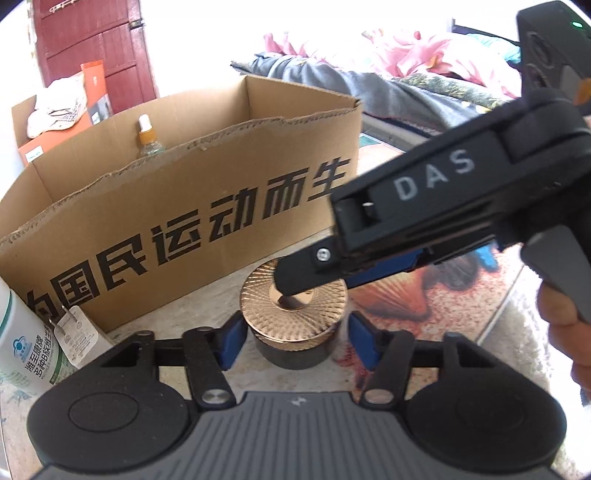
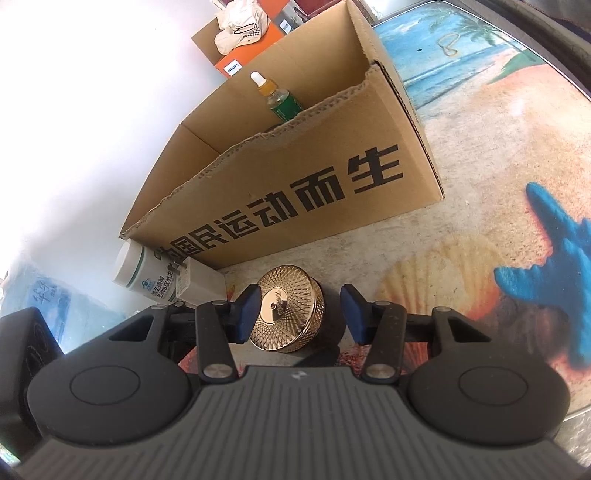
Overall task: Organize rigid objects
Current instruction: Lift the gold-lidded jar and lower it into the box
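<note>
A dark red panelled door point(image 1: 88, 48) stood behind the table, and beside it an orange carton point(image 2: 236, 61) marked Philips carried a crumpled white cloth point(image 2: 240, 22). Bedding lay heaped further back, a grey blanket point(image 1: 369, 88) under rumpled pink fabric point(image 1: 417, 51). The table itself was covered with a printed beach-scene mat point(image 2: 480, 122) showing palm trees and sea, a large scallop shell point(image 2: 436, 277) and a blue starfish point(image 2: 554, 258), with a loose rubber band point(image 2: 450, 43) lying on its far part.
</note>
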Demonstrator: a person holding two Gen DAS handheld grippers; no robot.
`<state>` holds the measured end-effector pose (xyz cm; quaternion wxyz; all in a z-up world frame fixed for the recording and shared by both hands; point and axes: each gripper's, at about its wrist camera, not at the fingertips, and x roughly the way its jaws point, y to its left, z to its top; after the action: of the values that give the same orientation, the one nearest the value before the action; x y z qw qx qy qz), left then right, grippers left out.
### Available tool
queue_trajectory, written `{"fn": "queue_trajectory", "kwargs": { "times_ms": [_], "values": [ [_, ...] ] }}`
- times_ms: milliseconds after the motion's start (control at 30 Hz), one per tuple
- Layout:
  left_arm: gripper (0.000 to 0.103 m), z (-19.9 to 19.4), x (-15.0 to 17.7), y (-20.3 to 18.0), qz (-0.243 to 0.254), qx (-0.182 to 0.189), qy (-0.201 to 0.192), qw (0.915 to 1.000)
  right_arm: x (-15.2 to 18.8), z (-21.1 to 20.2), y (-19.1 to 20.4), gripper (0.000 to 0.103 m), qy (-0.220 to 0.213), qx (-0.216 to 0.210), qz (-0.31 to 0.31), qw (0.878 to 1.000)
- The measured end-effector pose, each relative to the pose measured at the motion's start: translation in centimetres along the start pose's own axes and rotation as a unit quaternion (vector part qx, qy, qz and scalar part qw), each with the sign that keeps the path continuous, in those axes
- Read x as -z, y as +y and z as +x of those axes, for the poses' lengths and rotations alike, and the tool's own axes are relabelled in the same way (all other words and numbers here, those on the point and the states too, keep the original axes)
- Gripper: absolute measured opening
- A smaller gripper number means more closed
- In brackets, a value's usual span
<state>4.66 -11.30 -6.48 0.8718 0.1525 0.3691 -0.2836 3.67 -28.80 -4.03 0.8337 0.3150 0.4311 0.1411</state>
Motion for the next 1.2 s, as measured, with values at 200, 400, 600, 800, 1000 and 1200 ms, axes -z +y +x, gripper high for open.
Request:
{"fn": "queue_trajectory", "kwargs": {
  "times_ms": [200, 400, 600, 800, 1000, 1200],
  "values": [
    [0.057, 0.9, -0.8, -0.8, -0.006, 0.002, 0.004, 1.0000, 0.5, -0.4, 0.2, 0.036, -0.001, 0.007, -0.006, 1.000],
    [0.057, 1.2, -1.2, -1.7, 0.004, 0.008, 0.005, 0.9999, 0.8, -0.9, -0.4, 0.036, -0.009, 0.008, 0.002, 1.000],
    [0.057, 2.2, -1.7, -1.4, -0.002, 0.008, 0.005, 0.9999, 0.8, -0.8, -0.8, 0.036, -0.014, 0.003, 0.007, 1.000],
    [0.057, 1.9, -1.7, -0.8, -0.016, 0.012, 0.004, 0.9998, 1.1, -1.3, 0.1, 0.036, -0.019, 0.014, -0.004, 1.000],
    [0.057, -0.8, -1.8, -0.6, -0.022, 0.007, -0.019, 0.9996, 1.0, -3.3, 2.2, 0.036, -0.037, 0.013, -0.019, 0.999],
    [0.057, -5.4, -3.6, -0.3, -0.026, -0.018, -0.065, 0.9974, -0.4, -6.7, 6.3, 0.036, -0.076, -0.002, -0.066, 0.995]
  ]
}}
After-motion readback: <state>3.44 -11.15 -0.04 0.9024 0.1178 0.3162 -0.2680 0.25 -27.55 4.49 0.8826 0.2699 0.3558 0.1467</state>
